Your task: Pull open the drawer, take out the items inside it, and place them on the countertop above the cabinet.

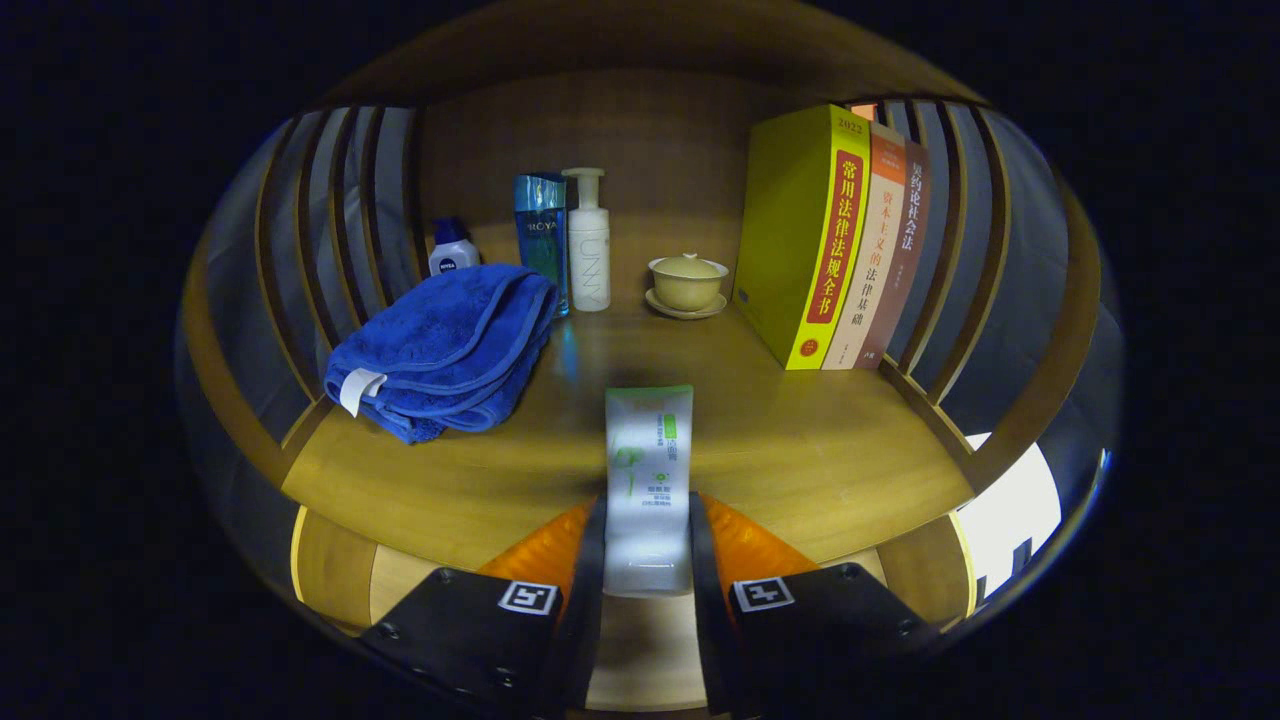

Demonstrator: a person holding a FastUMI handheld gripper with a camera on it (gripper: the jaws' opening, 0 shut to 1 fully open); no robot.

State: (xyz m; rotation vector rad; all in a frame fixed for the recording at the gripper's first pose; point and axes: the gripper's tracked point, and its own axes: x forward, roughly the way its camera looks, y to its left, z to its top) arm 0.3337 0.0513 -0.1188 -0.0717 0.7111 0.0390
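Note:
My gripper (pixel 647 545) is shut on a white tube with green print (pixel 648 470), both fingers pressing its sides. The tube points forward over the front part of the wooden countertop (pixel 820 460); I cannot tell whether its far end touches the wood. A folded blue towel (pixel 445 350) lies on the countertop to the left of the tube, a little beyond the fingers.
At the back stand a small white bottle with a blue cap (pixel 453 250), a blue bottle (pixel 541 240), a white pump bottle (pixel 588 240) and a lidded yellow cup on a saucer (pixel 687 283). Three upright books (pixel 840 240) stand at the right. Curved wooden slats (pixel 330 220) wall both sides.

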